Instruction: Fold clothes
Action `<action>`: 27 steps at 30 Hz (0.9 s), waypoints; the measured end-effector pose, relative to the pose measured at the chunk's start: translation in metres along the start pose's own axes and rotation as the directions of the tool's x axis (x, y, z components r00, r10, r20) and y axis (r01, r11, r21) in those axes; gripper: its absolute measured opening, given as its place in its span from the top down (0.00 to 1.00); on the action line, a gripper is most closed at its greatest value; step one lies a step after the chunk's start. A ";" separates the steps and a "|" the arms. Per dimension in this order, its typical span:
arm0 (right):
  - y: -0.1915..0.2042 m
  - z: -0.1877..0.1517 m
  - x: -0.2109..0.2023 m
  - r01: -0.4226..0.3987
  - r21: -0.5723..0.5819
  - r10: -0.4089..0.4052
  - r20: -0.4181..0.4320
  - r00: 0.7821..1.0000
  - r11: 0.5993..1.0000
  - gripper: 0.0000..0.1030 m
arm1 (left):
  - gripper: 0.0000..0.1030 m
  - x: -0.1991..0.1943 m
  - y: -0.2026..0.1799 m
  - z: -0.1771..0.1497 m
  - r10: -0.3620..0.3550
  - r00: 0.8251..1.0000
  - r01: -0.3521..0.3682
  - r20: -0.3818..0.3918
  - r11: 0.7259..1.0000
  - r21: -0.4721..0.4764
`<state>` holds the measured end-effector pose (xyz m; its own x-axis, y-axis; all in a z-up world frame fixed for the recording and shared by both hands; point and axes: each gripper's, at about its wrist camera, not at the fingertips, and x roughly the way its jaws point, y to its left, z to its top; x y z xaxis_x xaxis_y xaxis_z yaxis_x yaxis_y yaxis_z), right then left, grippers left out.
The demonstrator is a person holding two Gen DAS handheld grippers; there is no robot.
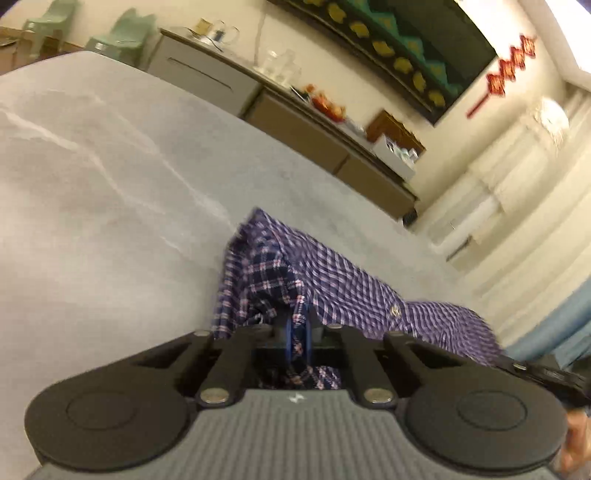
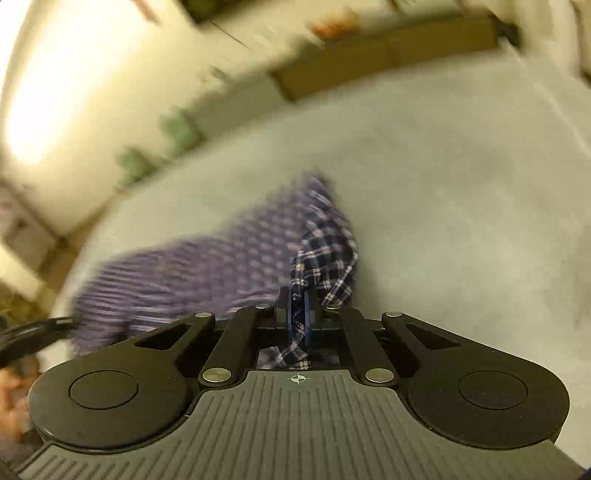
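A purple and navy plaid shirt [image 1: 332,288] hangs stretched above a grey bed sheet [image 1: 110,184]. My left gripper [image 1: 297,325] is shut on one edge of the shirt, with cloth pinched between the blue pads. My right gripper [image 2: 297,314] is shut on another edge of the same shirt [image 2: 229,258], which stretches away to the left in that blurred view. The right gripper also shows at the right edge of the left wrist view [image 1: 554,376]. The grey bed sheet [image 2: 443,206] lies below.
A long low cabinet [image 1: 314,125] with jars, fruit and boxes on top runs along the wall beyond the bed. Two pale green chairs [image 1: 122,33] stand at the far left. Light curtains [image 1: 517,192] hang at the right.
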<state>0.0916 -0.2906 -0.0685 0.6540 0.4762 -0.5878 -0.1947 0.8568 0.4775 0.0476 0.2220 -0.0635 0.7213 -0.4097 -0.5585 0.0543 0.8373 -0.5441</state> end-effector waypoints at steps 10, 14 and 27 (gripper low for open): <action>0.022 -0.053 -0.022 0.081 -0.108 -0.088 -0.063 0.994 0.991 0.97 | 0.88 -0.003 0.011 -0.003 0.041 0.999 -0.041 0.006 0.999 0.007; 0.038 -0.057 -0.030 0.130 -0.196 -0.135 -0.012 0.991 0.972 0.93 | 0.83 -0.022 -0.001 -0.011 0.096 0.994 -0.100 0.048 0.992 0.080; 0.119 -0.086 -0.046 0.394 -0.485 -0.230 0.363 0.903 0.781 0.42 | 0.72 -0.018 -0.037 -0.031 0.169 0.981 -0.190 0.094 0.928 0.319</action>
<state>-0.0244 -0.1939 -0.0412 0.9007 0.1611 -0.4033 -0.2491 0.9524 -0.1757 0.0116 0.1872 -0.0526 0.7816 -0.2268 -0.5810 0.1337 0.9708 -0.1992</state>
